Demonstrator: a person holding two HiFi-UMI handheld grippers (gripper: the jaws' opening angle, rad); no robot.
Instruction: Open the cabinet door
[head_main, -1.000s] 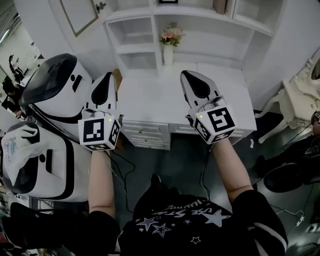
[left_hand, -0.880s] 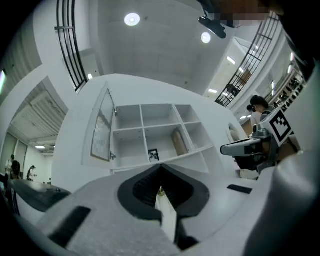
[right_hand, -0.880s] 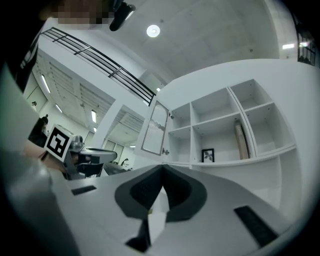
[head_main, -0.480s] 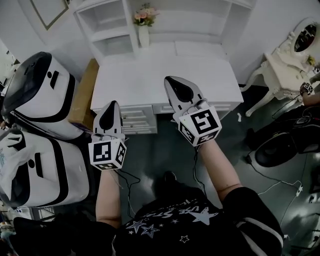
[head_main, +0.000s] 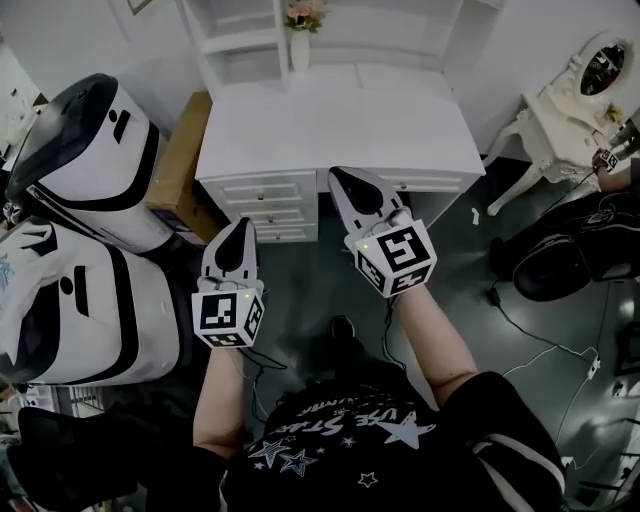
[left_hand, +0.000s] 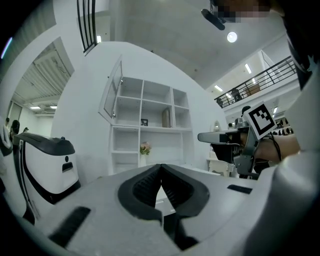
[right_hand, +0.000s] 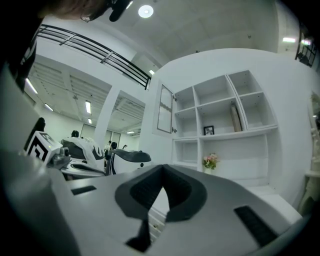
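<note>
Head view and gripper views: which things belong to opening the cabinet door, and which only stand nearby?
For the job: cabinet door, shelf unit, left gripper, right gripper.
Only nearby: flower vase, white desk, cardboard box, white machines, dressing table.

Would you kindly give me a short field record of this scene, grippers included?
left gripper: shut, empty, in front of the drawers
right gripper: shut, empty, in front of the desk
door: swung out, upper left of the shelves, untouched
vase: flowers, at the back of the desk
</note>
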